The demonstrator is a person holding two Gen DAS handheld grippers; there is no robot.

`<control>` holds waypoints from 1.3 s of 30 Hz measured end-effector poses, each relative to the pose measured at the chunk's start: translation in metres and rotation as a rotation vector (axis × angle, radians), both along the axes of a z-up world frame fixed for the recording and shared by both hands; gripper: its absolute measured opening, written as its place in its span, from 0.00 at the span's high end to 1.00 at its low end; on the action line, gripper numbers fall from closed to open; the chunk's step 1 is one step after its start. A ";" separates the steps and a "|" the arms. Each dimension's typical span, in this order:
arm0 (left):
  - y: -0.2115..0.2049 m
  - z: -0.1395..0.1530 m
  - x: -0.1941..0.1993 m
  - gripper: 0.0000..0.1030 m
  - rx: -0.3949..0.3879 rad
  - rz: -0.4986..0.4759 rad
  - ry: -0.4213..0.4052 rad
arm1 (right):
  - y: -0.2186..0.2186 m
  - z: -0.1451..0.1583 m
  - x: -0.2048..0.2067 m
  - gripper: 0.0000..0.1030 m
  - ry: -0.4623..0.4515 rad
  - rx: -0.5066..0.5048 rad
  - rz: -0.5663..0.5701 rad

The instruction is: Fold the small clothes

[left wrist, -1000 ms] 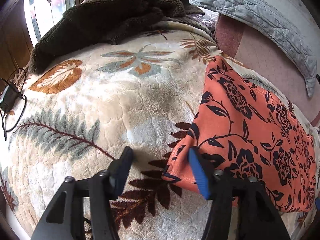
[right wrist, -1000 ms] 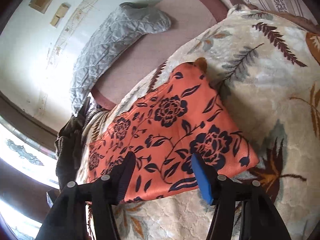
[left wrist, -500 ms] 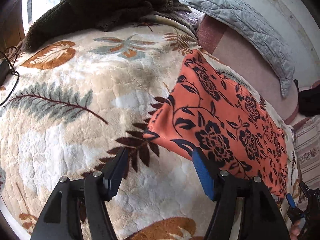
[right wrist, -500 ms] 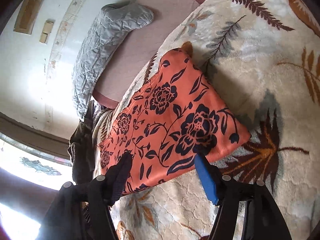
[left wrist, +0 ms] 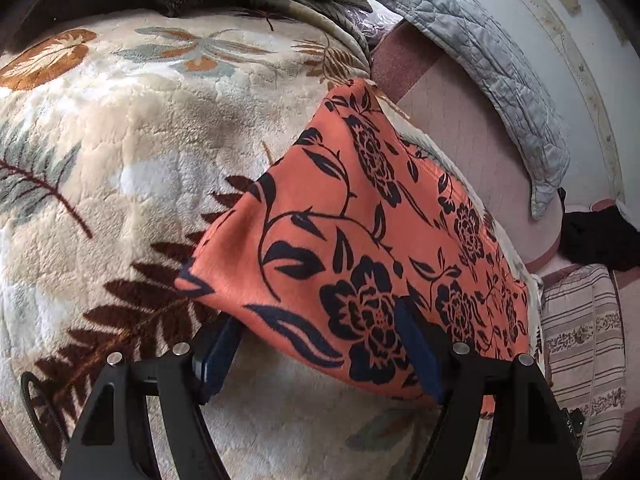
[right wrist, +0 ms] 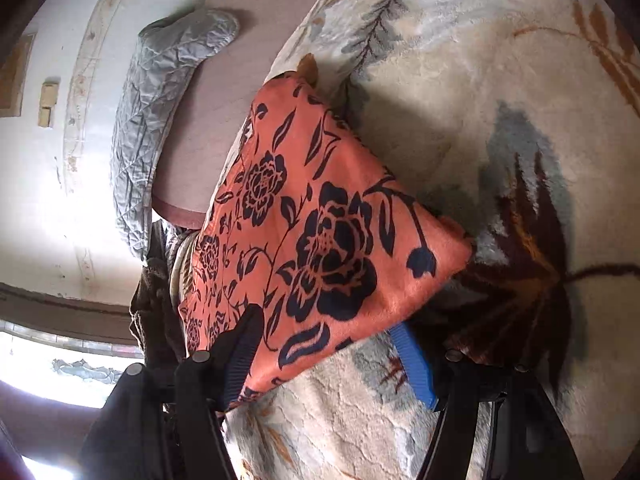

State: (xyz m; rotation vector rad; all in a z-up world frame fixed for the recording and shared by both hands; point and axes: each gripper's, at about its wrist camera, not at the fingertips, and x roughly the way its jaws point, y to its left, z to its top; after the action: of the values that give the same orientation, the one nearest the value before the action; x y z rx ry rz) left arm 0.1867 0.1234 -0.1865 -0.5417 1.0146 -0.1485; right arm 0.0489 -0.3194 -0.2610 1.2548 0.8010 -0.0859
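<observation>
On the leaf-patterned blanket lies the orange floral garment, flat with nothing yet turned over, so every fold seems left. Left gripper, jaws opening, and right gripper, jaws apart, each straddle its near edge unclamped.

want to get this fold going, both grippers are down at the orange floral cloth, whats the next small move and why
Probably close both on the near edge. The orange floral cloth lies between the open jaws of the left gripper, still opening, and the right gripper, unpinched.
</observation>
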 end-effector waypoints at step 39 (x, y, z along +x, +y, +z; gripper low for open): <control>0.030 0.006 -0.129 0.79 0.086 -0.096 -0.038 | 0.022 0.047 -0.114 0.81 0.005 -0.390 0.022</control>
State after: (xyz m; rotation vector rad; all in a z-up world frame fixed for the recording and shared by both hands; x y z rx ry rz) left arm 0.0582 0.1533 -0.1808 -0.4104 1.0058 -0.1982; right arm -0.0649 -0.2973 -0.2140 0.8777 0.7596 -0.2173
